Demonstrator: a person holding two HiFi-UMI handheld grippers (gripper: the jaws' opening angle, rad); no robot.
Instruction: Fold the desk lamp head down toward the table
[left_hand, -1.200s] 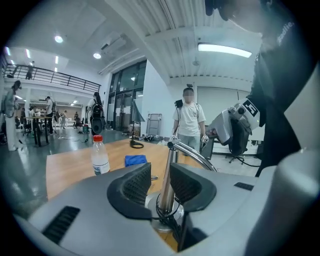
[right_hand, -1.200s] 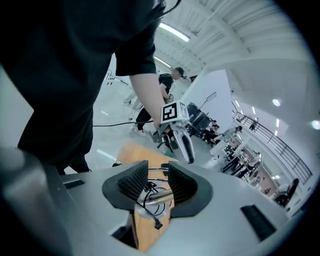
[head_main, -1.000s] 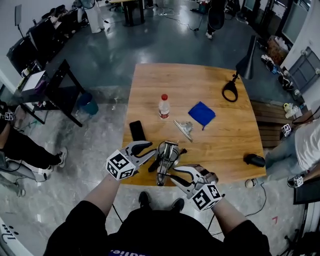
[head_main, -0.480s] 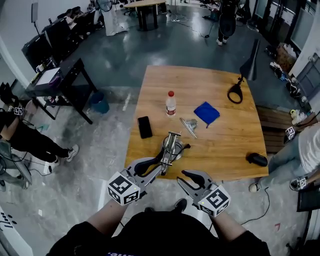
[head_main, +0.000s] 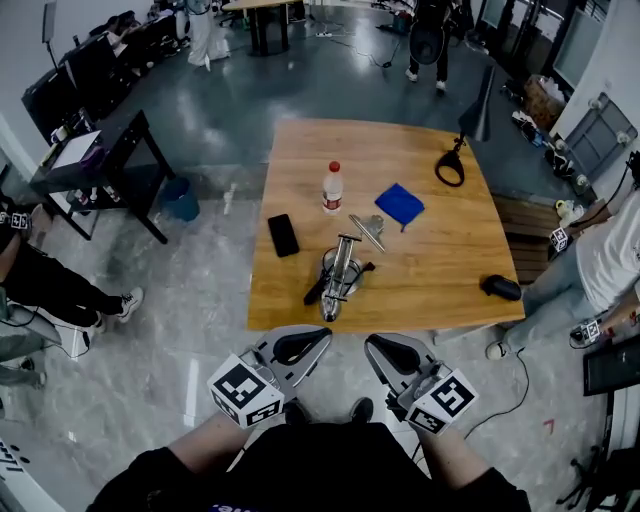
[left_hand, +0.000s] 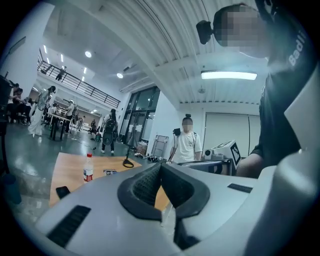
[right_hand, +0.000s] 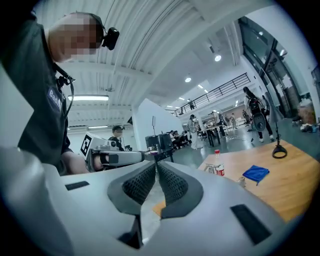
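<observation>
The desk lamp (head_main: 338, 277) lies folded flat on the wooden table (head_main: 440, 255), its metal arm across its round base near the front edge. Both grippers hang in front of the table edge, away from the lamp, pointing level toward each other. My left gripper (head_main: 326, 337) (left_hand: 161, 166) is shut with nothing between its pads. My right gripper (head_main: 369, 343) (right_hand: 155, 164) has its tips together, also empty. The jaws of both have just been closing. Each gripper view shows the other gripper opposite: the right one (left_hand: 220, 159) and the left one (right_hand: 116, 157).
On the table stand a water bottle (head_main: 331, 188), a blue cloth (head_main: 399, 203), a black phone (head_main: 283, 235), a small metal piece (head_main: 368, 232), a black mouse (head_main: 500, 287) and a second black lamp (head_main: 455, 160). A person (head_main: 605, 265) stands at the table's right side.
Both grippers let go of the lamp, drew back off the table toward my body and rose. Their jaws went from open to shut. The lamp stays folded on the table.
</observation>
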